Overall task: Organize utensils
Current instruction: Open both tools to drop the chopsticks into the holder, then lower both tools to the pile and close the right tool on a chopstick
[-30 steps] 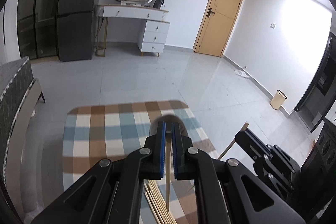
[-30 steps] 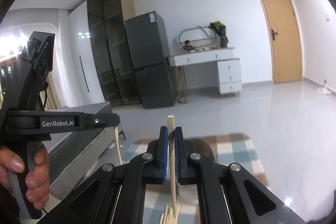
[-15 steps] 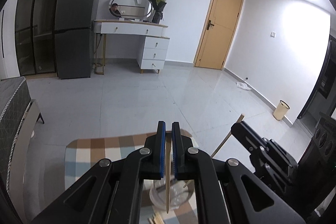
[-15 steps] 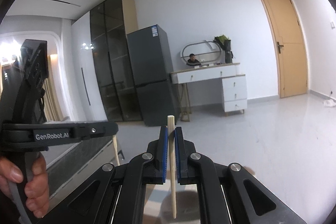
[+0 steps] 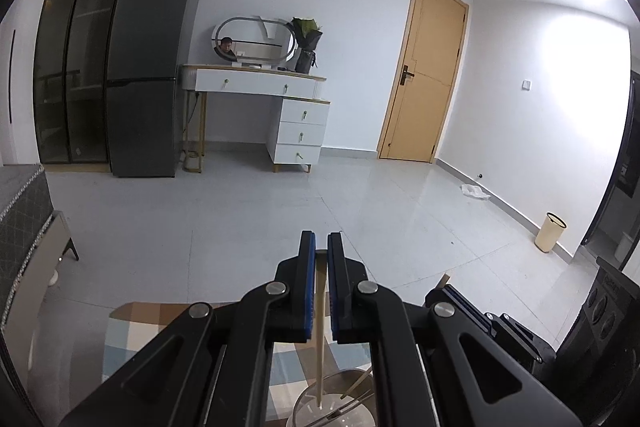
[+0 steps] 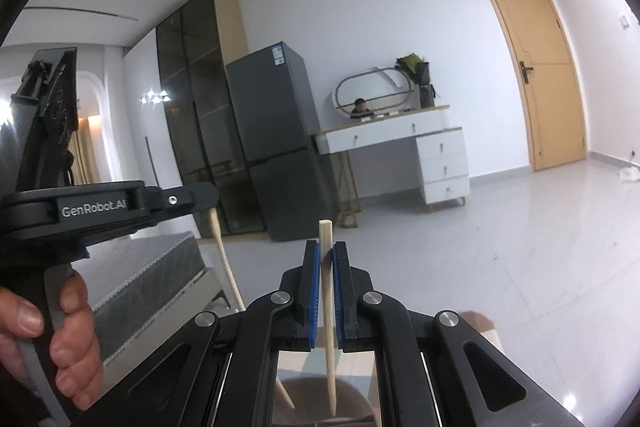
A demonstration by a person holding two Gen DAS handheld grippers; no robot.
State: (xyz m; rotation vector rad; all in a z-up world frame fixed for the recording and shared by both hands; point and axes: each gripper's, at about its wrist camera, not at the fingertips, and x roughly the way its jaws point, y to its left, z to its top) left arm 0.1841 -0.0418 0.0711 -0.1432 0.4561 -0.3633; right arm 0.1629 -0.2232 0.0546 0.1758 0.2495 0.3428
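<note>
Left tool, lower centre of the left wrist view: blue pads closed on a pale wooden chopstick. The stick hangs down between the pads; its lower tip sits inside the round metal holder at the bottom edge of the frame. Other sticks lean in the holder toward its right side. The holder stands on a checked cloth covering the tabletop, lower left.

Right tool, lower centre of the right wrist view: pads closed on a second chopstick, near upright, square end sticking up above the pads, tapered end pointing down toward a dark round opening at the bottom edge. Whether that tip touches anything cannot be told.

In the right wrist view the left tool's body appears at left edge, gripped by a hand, with its chopstick slanting down below it.

Background: grey fridge, white dressing table, wooden door, small bin at right.
</note>
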